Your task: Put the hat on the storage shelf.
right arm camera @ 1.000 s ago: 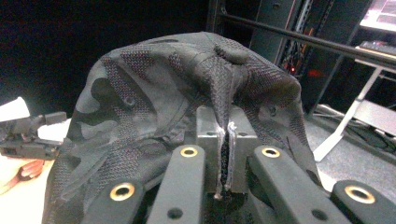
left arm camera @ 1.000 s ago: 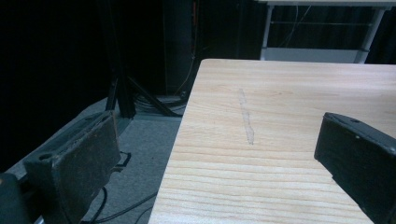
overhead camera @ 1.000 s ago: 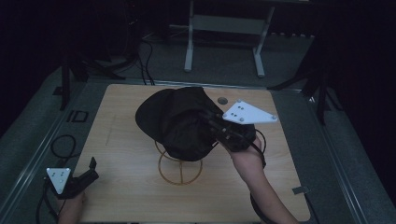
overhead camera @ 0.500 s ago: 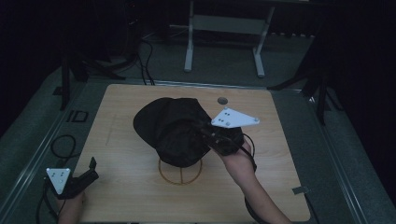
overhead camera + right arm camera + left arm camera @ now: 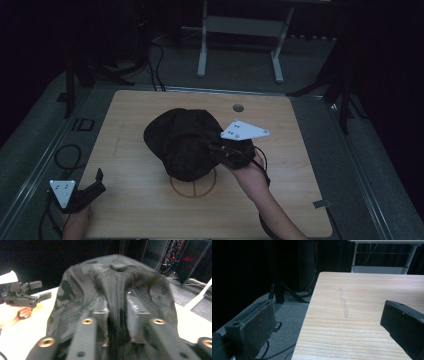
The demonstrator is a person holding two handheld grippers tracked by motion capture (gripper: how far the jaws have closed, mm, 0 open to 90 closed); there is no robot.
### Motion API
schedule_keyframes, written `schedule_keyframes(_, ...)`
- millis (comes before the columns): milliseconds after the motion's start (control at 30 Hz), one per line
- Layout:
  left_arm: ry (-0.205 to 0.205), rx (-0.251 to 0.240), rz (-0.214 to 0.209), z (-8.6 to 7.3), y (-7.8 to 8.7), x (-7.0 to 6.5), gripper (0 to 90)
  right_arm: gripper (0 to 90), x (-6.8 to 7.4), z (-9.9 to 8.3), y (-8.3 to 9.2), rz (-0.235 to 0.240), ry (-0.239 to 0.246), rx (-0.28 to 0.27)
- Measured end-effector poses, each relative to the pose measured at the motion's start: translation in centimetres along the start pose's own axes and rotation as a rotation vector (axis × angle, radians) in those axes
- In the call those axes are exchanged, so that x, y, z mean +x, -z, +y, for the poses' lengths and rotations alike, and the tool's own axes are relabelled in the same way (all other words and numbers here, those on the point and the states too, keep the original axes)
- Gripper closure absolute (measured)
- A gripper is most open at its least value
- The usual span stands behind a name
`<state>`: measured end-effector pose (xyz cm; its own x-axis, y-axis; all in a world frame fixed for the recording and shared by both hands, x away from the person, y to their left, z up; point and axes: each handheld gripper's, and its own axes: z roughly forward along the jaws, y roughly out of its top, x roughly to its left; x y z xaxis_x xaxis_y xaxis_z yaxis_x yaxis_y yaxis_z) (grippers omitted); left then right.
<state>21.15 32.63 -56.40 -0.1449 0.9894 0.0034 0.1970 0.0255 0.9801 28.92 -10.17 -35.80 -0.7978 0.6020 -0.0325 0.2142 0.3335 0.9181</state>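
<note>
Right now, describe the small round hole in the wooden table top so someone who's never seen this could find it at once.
Start at the light wooden table top and go to its far edge, the side away from the person. The small round hole lies just inside that edge, right of centre, beyond the black mesh cap. Unlike the thin ring stand beneath the cap, it is a tiny dark dot flush with the wood.

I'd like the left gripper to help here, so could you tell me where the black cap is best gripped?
Probably the cap's left rim, from the table's left: the right gripper already pinches the right-side fabric, and the left gripper sits open at that near-left corner.
</note>
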Motion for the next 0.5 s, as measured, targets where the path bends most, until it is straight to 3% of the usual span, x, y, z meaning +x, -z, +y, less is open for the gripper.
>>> schedule_keyframes(500,0.001,-0.001,-0.002,-0.01,0.01,0.01,0.6,54.6,-0.18,-0.42,-0.41,0.008,-0.019,-0.004)
